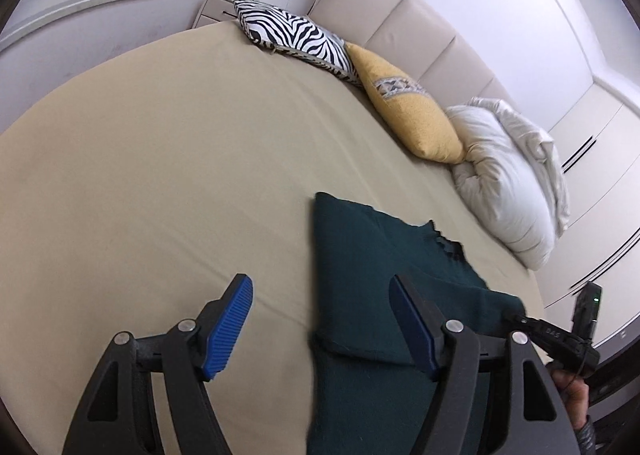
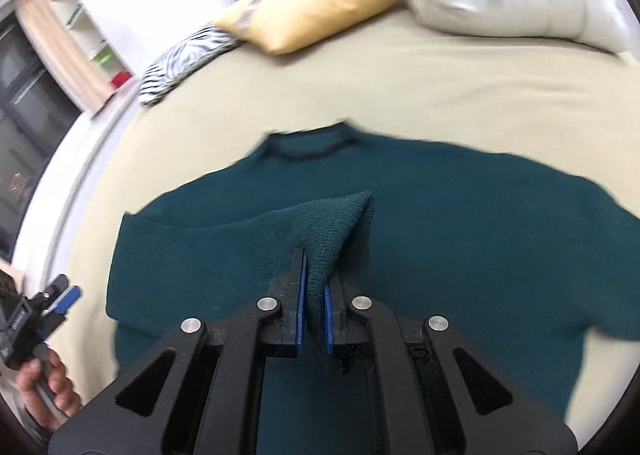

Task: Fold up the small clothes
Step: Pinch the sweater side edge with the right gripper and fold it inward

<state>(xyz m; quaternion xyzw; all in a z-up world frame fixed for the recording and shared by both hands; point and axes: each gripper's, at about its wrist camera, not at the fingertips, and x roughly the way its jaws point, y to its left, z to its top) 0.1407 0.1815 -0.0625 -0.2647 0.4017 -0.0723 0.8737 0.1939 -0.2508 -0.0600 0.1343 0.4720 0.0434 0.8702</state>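
Right tool (image 2: 314,291) pinches sweater (image 2: 440,239) cuff; left tool (image 1: 324,319) hangs spread.

Home bedroom: bed (image 1: 160,175), pillows (image 1: 408,111)

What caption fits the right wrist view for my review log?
Right gripper shut on a raised fold of the green sweater spread on the beige bed.
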